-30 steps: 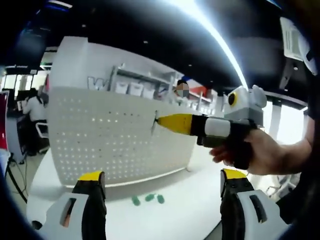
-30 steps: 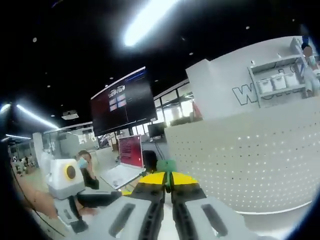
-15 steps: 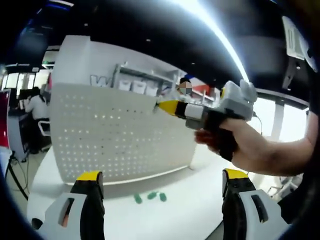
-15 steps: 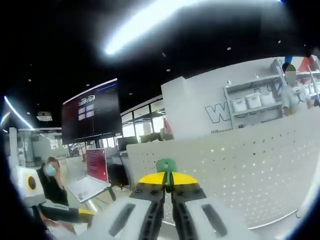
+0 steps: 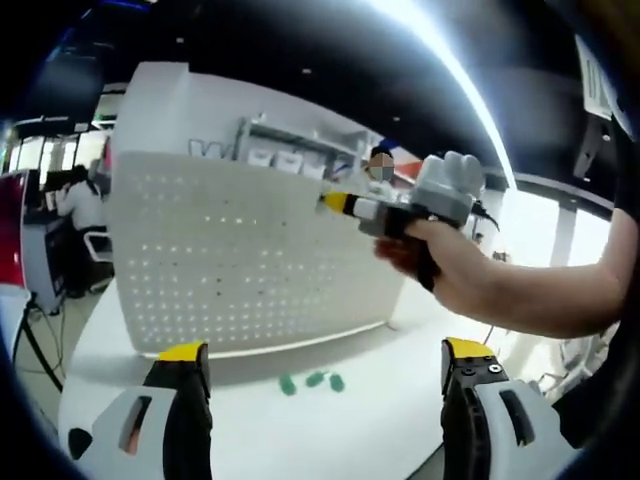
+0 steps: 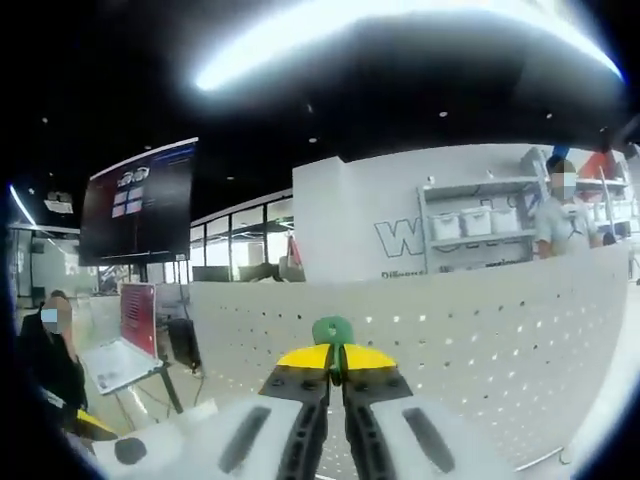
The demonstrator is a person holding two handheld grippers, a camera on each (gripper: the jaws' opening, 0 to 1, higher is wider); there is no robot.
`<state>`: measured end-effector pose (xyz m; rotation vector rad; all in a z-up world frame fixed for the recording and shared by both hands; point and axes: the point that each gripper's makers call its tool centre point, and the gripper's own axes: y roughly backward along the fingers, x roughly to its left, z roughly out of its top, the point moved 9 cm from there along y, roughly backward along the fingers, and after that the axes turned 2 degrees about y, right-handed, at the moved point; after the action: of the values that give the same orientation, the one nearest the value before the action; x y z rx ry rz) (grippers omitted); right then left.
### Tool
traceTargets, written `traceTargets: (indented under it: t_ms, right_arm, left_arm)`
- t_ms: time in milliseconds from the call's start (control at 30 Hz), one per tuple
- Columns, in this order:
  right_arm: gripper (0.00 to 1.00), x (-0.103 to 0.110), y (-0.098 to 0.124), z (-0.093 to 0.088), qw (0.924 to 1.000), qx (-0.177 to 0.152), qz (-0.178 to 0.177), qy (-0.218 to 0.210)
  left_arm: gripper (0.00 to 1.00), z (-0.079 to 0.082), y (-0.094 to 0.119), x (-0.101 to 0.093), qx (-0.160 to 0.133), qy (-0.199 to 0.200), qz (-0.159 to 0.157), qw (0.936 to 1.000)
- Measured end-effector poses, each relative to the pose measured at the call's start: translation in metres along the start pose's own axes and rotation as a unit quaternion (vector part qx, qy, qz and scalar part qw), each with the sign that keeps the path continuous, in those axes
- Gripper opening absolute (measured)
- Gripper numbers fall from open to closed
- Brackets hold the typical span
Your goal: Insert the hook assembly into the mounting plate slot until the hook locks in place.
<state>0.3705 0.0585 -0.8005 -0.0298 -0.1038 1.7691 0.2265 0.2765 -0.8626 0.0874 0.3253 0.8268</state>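
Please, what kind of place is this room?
Probably an open office or demonstration workshop. A white perforated pegboard panel stands on a white table, a metal shelf with white storage bins is behind, and a large dark wall screen hangs above desks.

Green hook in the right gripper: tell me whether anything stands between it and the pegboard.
Nothing visible does. The right gripper is shut on the green hook, and the perforated pegboard lies straight ahead. The left gripper view shows its tip at the board's upper edge.
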Motion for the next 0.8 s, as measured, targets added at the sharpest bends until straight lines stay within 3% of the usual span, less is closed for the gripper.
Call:
traceTargets:
  t_ms: [433, 800]
  right_arm:
    - [0.01, -0.019, -0.031, -0.009, 0.9975, 0.007, -0.071, 0.001]
    - [0.01, -0.024, -0.044, -0.010, 0.9954, 0.006, -0.095, 0.001]
  left_arm:
    - [0.95, -0.006, 0.003, 0.013, 0.009, 0.015, 0.011, 0.9998]
    - [0.94, -0.009, 0.007, 0.022, 0.013, 0.021, 0.019, 0.9995]
